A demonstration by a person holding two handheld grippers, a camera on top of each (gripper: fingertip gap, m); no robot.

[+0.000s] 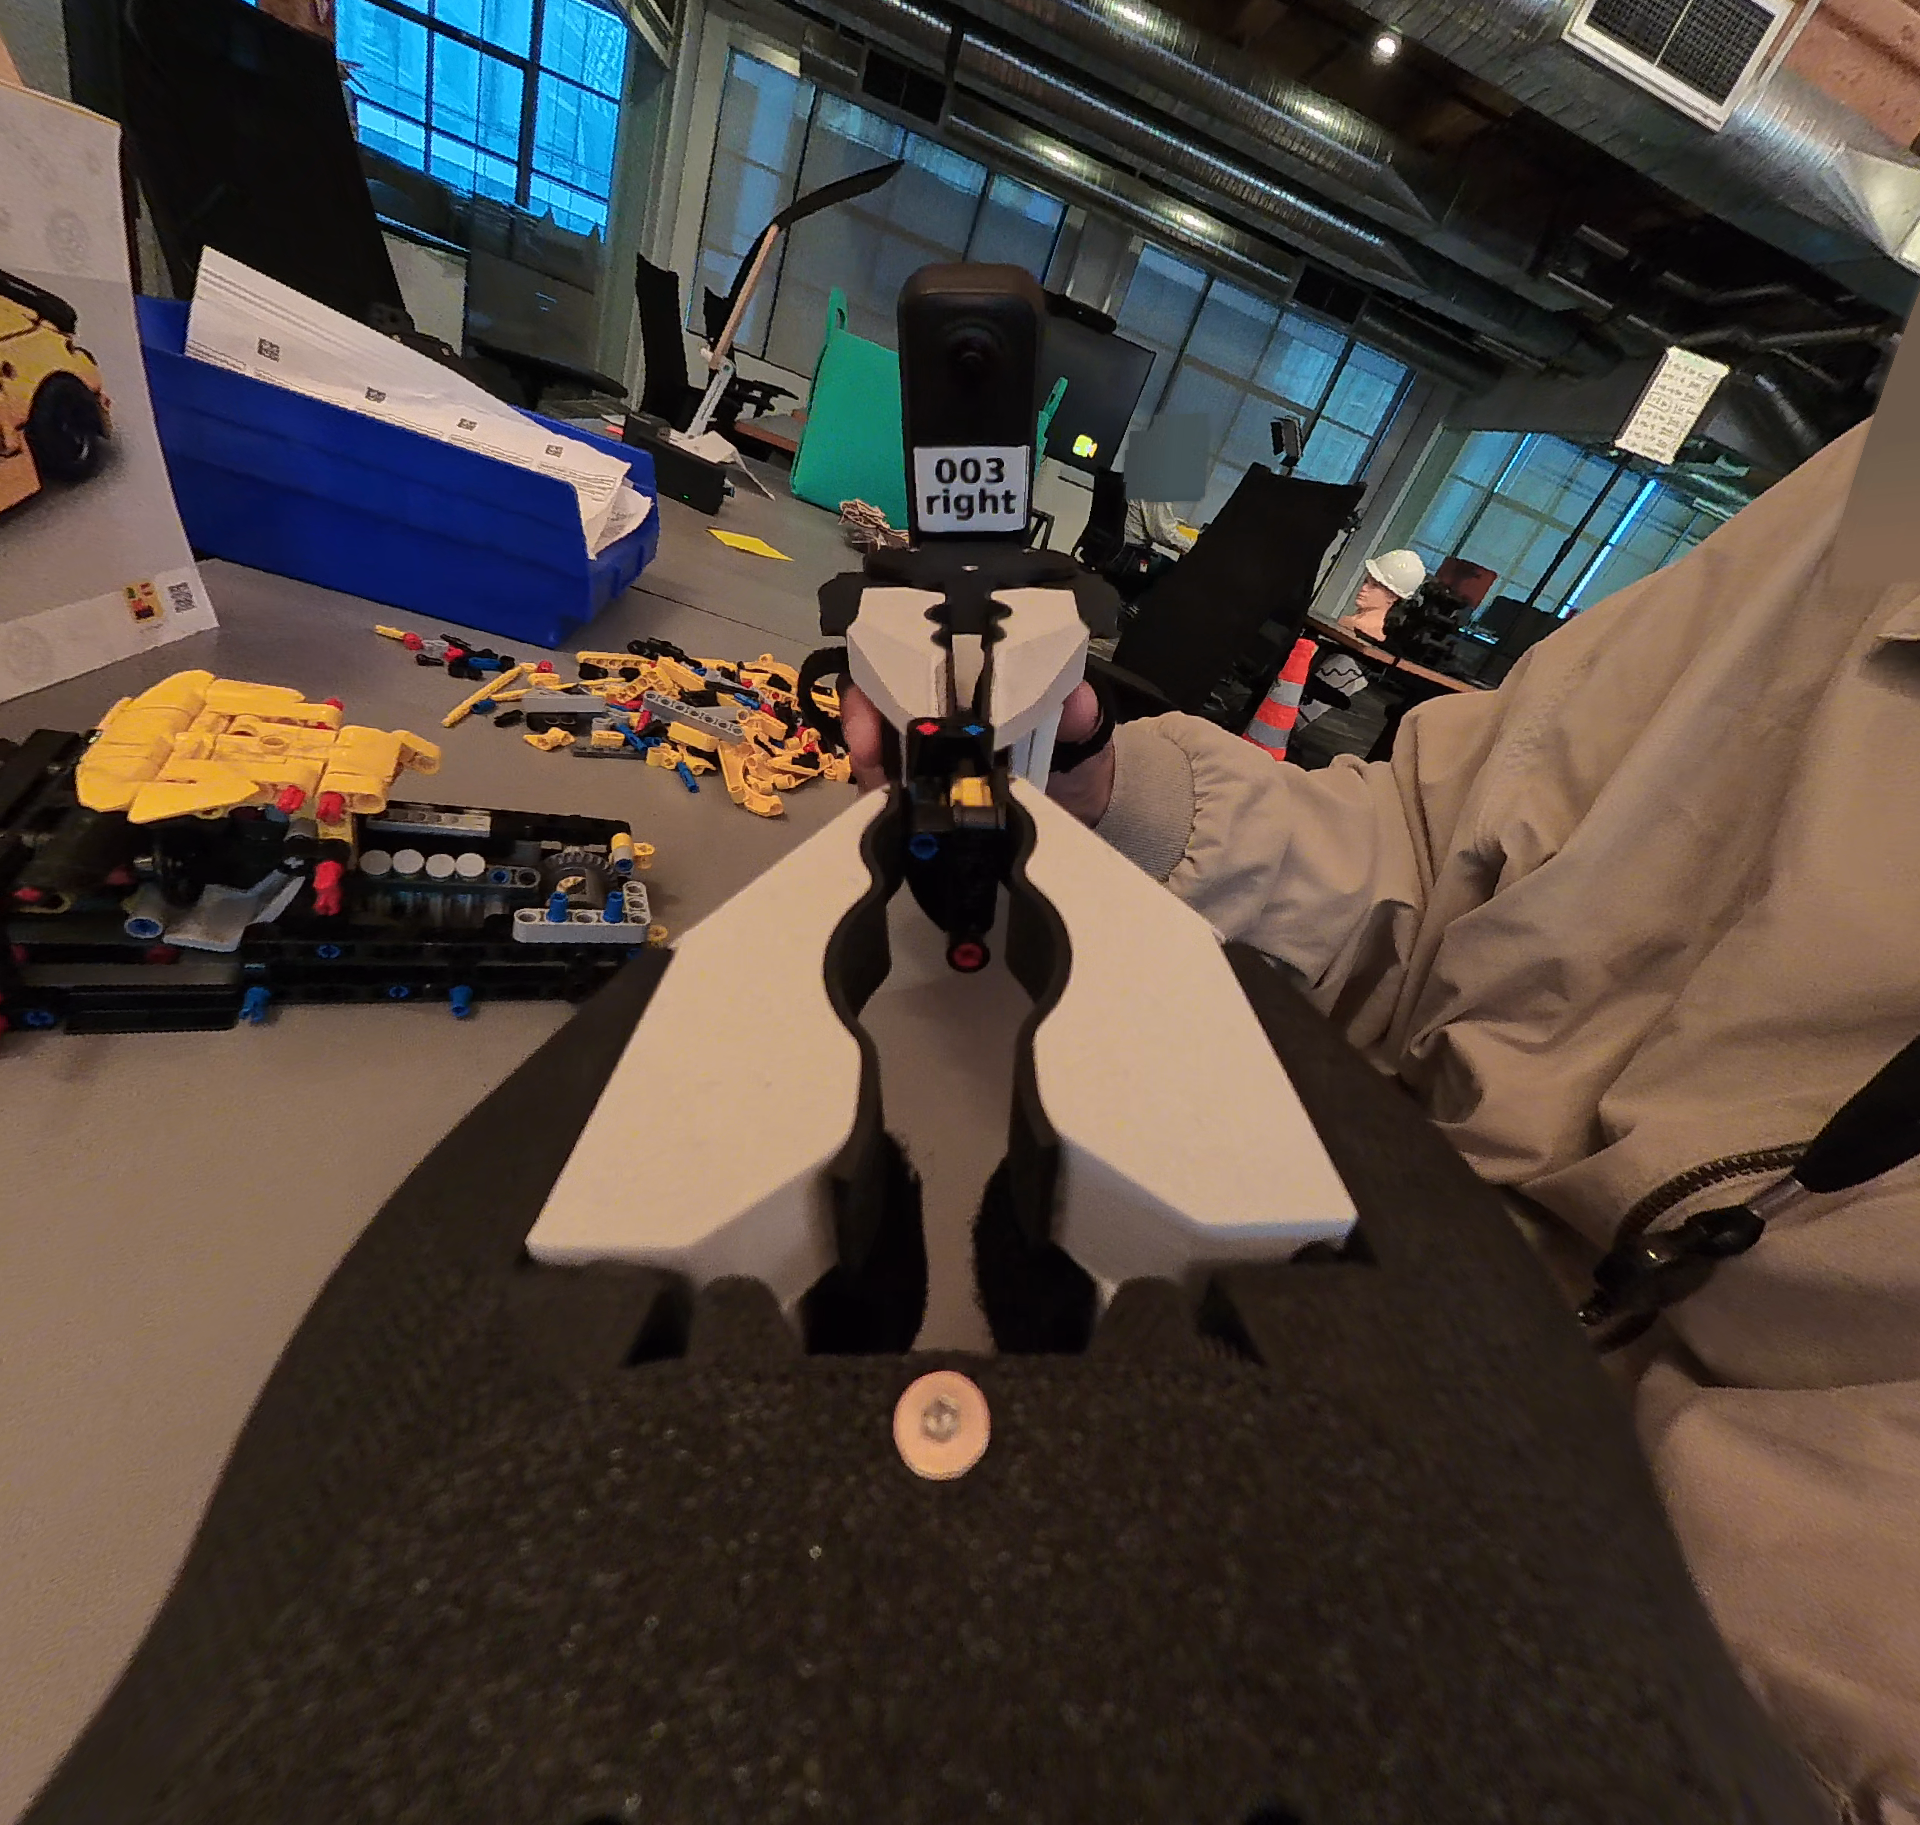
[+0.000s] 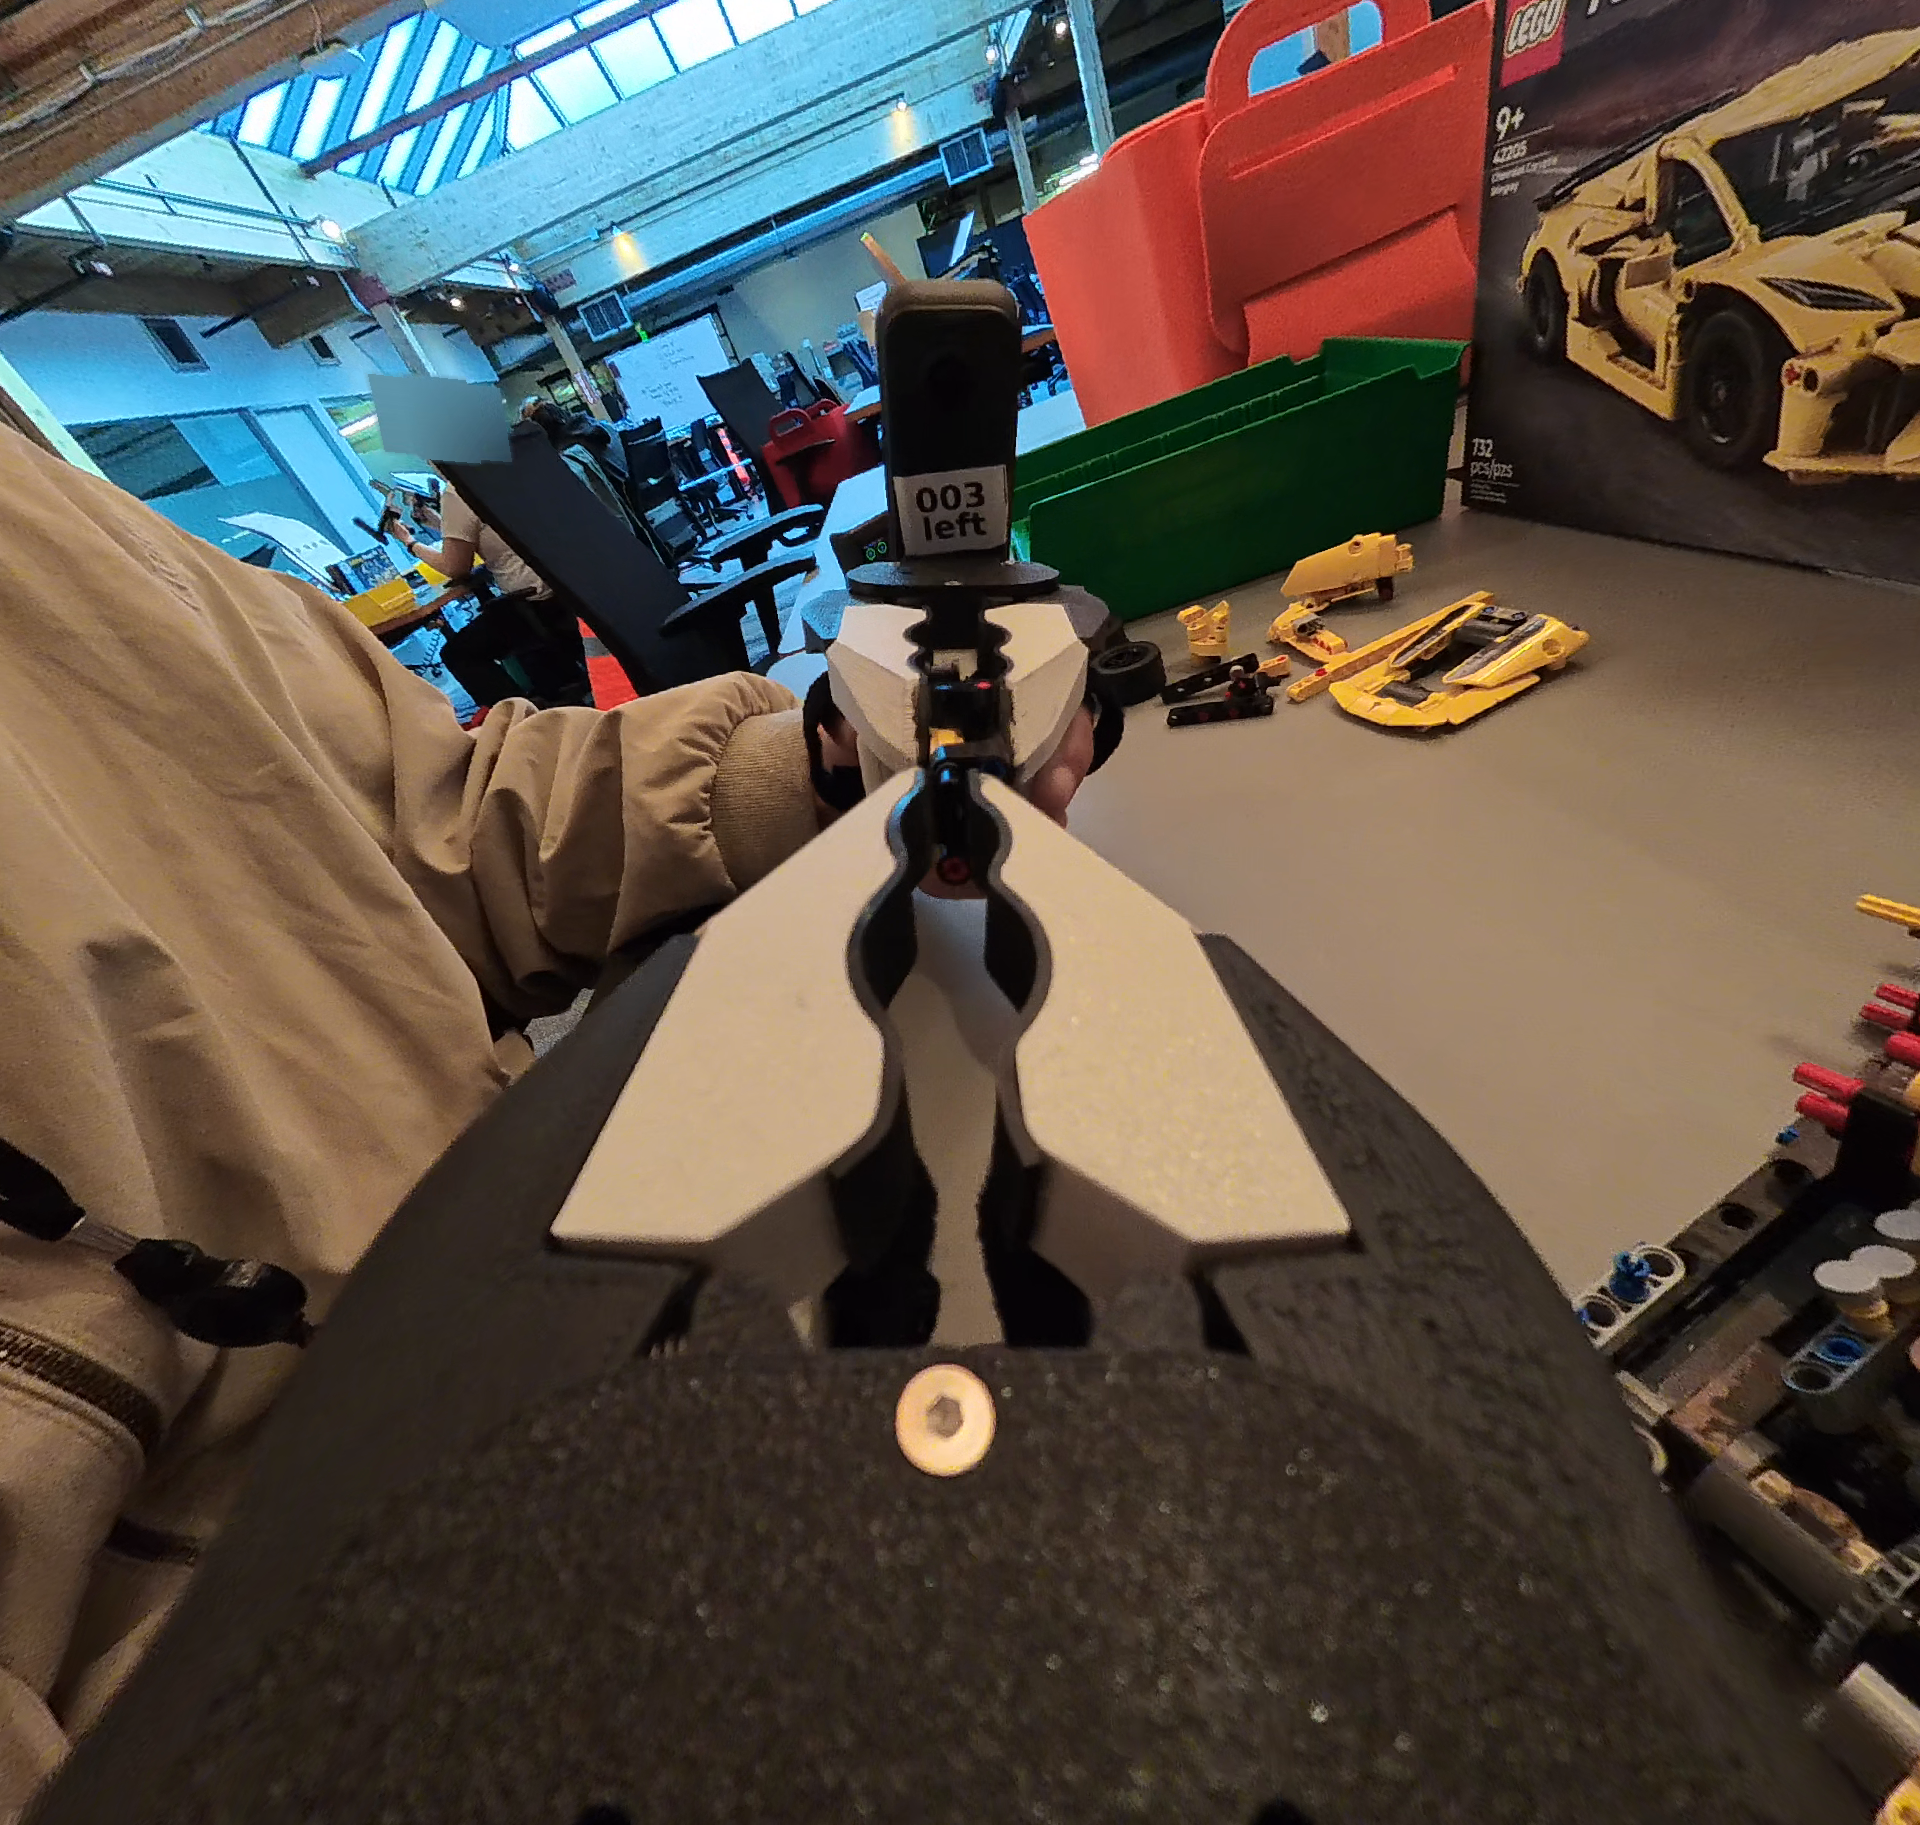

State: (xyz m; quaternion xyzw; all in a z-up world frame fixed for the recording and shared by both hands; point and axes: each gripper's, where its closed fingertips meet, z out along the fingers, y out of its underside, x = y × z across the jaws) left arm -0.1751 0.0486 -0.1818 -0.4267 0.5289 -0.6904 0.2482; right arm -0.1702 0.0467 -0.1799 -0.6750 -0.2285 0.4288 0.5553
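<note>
Between the two facing grippers, a small black brick assembly (image 1: 951, 861) with a red pin end, blue pins and a yellow piece is hanging above the grey table (image 1: 208, 1204). The left gripper (image 1: 943, 830) is clamping its wavy black pads and matte white, faceted fingers (image 1: 727, 1037) onto the near end, while the right gripper (image 1: 961, 695), at twelve o'clock in the left wrist view, is gripping the far end; both sets of jaws are clenched on that one assembly. In the right wrist view the right gripper (image 2: 951, 819) is pinching the same piece (image 2: 951, 840), with the left gripper (image 2: 958, 679) facing it at twelve o'clock. At nine o'clock a partly built black chassis (image 1: 343, 923) with yellow curved panels is lying flat; at eleven o'clock loose yellow and black pieces (image 1: 686, 710) are spreading in a scattered pile beside a glossy blue plastic bin (image 1: 395, 528) holding paper sheets. At two o'clock in the right view, yellow body panels (image 2: 1444, 663) are lying near a green bin (image 2: 1226, 487) and a printed cardboard box (image 2: 1704, 237). Beige fabric sleeves (image 1: 1507, 840) are flanking both views.
</note>
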